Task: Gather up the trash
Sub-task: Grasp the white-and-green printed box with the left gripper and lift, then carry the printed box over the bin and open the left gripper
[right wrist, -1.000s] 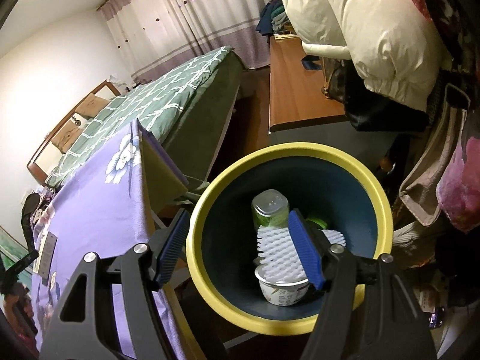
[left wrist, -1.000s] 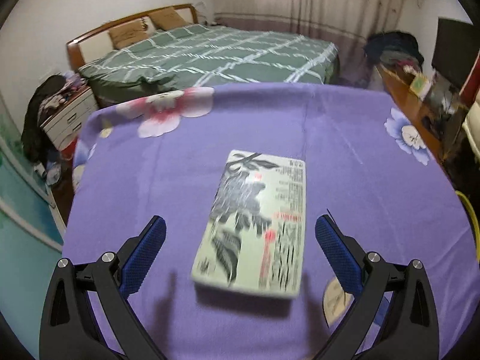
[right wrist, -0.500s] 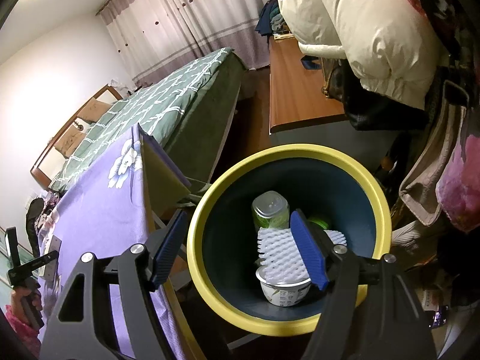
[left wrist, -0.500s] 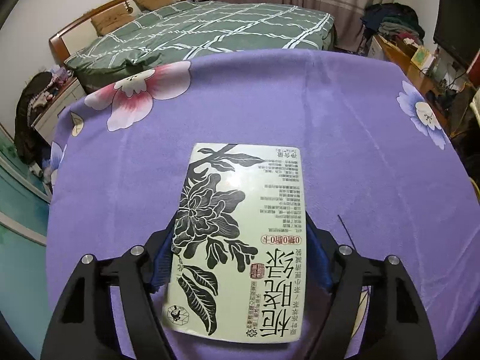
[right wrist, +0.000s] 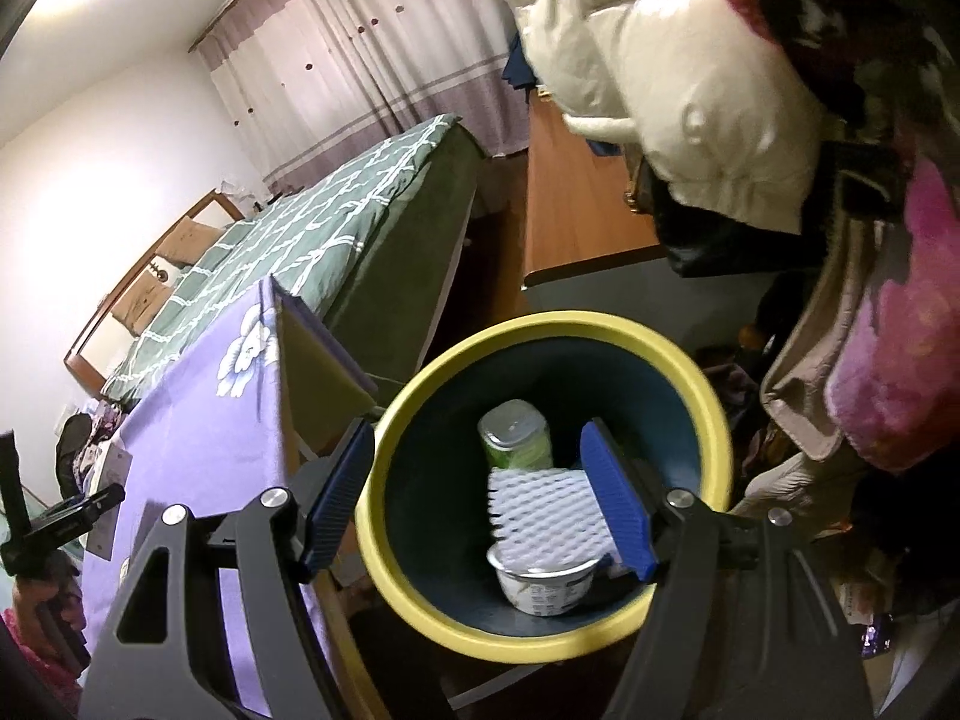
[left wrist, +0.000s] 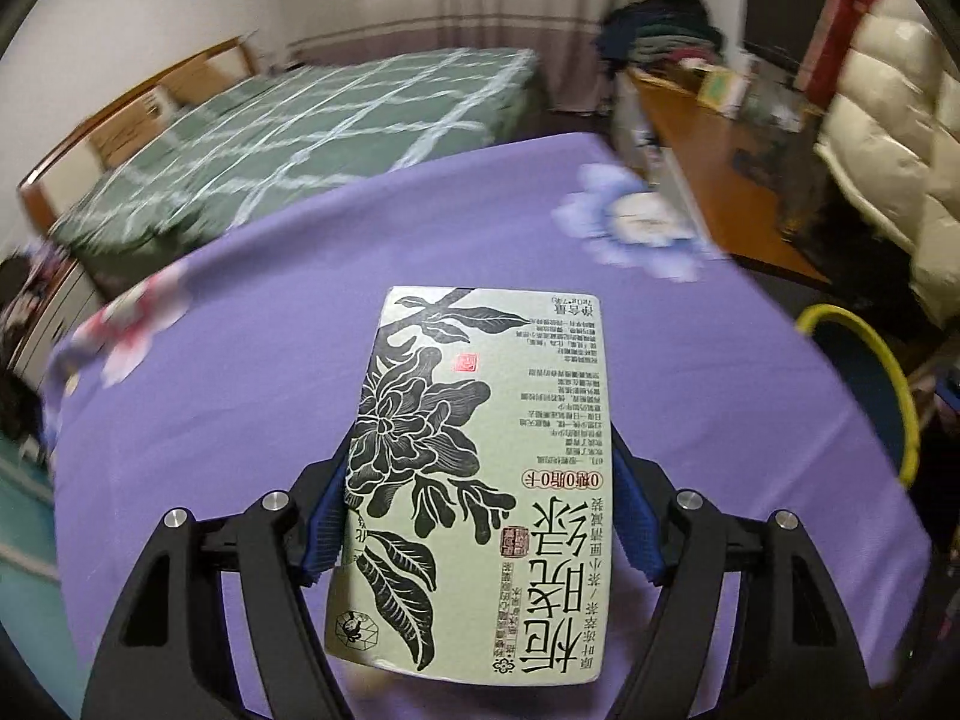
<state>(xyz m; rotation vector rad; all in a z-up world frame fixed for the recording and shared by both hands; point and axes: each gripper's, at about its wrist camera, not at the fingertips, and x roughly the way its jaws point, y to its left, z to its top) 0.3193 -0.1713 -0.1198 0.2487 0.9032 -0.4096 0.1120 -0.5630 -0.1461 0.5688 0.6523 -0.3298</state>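
The box (left wrist: pixel 480 480) is in my left gripper (left wrist: pixel 480 516), squeezed between the blue pads (left wrist: pixel 327 516) on its two long sides. Its long way points straight ahead, away from me, above the purple table (left wrist: pixel 210 390). The bin (left wrist: pixel 882 372) sits far to the right, past the table edge, so I think the box must go that way. My right gripper (right wrist: pixel 474 498) hangs over the bin (right wrist: pixel 540 642), spread apart and holding nothing.

Bed (left wrist: pixel 288 138) motion-blurred, yellow bin rim (left wrist: pixel 888 384) mostly cut off
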